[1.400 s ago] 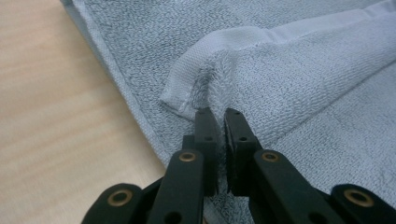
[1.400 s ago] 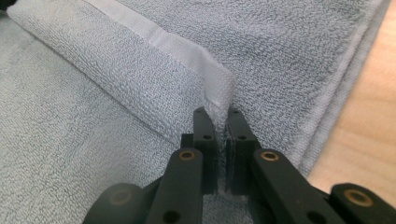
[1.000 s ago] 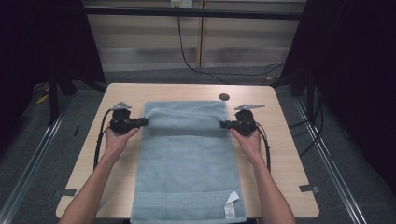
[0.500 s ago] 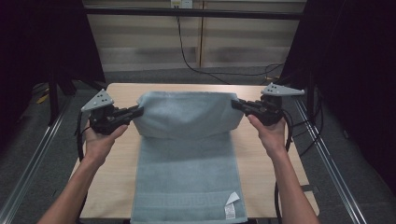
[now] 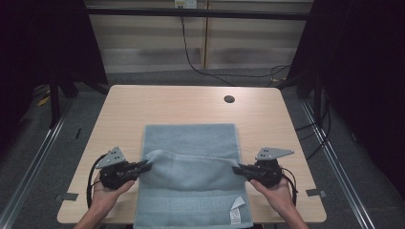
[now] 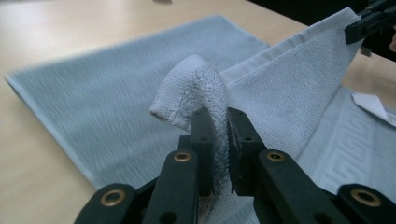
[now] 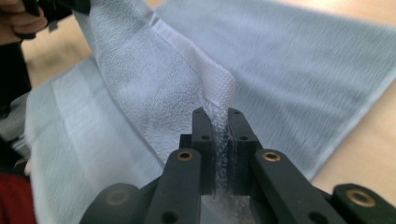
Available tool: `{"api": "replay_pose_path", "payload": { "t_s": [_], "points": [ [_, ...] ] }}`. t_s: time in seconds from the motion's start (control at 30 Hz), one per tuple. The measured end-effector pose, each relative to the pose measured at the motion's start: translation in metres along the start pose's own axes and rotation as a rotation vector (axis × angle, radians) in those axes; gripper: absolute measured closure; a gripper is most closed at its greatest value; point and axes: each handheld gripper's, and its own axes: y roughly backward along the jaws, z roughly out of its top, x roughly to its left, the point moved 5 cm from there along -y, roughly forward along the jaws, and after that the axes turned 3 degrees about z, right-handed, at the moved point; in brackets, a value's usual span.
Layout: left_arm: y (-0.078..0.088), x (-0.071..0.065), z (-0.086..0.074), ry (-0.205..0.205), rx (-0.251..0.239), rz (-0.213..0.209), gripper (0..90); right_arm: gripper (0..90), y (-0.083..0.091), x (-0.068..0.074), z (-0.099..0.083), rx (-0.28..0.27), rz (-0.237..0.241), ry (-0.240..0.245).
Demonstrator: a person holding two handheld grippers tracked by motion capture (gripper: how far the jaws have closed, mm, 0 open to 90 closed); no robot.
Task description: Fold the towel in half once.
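Note:
A grey-blue towel lies along the middle of the wooden table, its far edge folded back toward the near end. My left gripper pinches the left corner of that edge, and my right gripper pinches the right corner. The left gripper view has my left gripper with the towel's corner bunched between the pads. In the right gripper view, my right gripper clamps the towel's hem. Both pairs of jaws have just been opening slightly, cloth still between them.
A white label sits at the towel's near right corner. A round cable hole is in the table's far right part. Floor rails run along both sides, and a black cable hangs behind the table.
Both hands have come from the table's far end, up and over, down to its near part. They carried the towel's far edge along and laid a fold over the towel.

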Motion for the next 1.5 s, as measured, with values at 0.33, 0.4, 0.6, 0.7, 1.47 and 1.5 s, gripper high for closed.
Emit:
{"api": "replay_pose_path", "payload": {
  "t_s": [0.33, 0.4, 0.6, 0.7, 1.47, 1.5],
  "points": [
    [0.017, -0.032, -0.044, -0.014, 0.118, -0.052, 76.4, 76.4, 0.013, 0.029, -0.056, 0.074, -0.002, -0.008],
    [0.021, -0.038, -0.046, -0.015, 0.117, -0.070, 72.5, 73.7, 0.014, 0.034, -0.063, 0.091, -0.005, -0.005],
    [0.032, -0.049, -0.058, -0.026, 0.144, -0.094, 65.2, 62.6, 0.020, 0.046, -0.072, 0.116, 0.007, 0.003],
    [0.046, -0.054, -0.057, -0.031, 0.093, -0.103, 61.2, 57.2, 0.027, 0.056, -0.074, 0.107, 0.024, 0.005],
    [-0.049, 0.045, 0.007, 0.073, 0.141, 0.059, 50.5, 51.2, -0.046, -0.036, 0.007, 0.080, -0.031, -0.012],
    [-0.054, 0.051, 0.007, 0.081, 0.146, 0.071, 50.1, 51.2, -0.051, -0.040, 0.009, 0.091, -0.043, -0.014]
  ]
}}
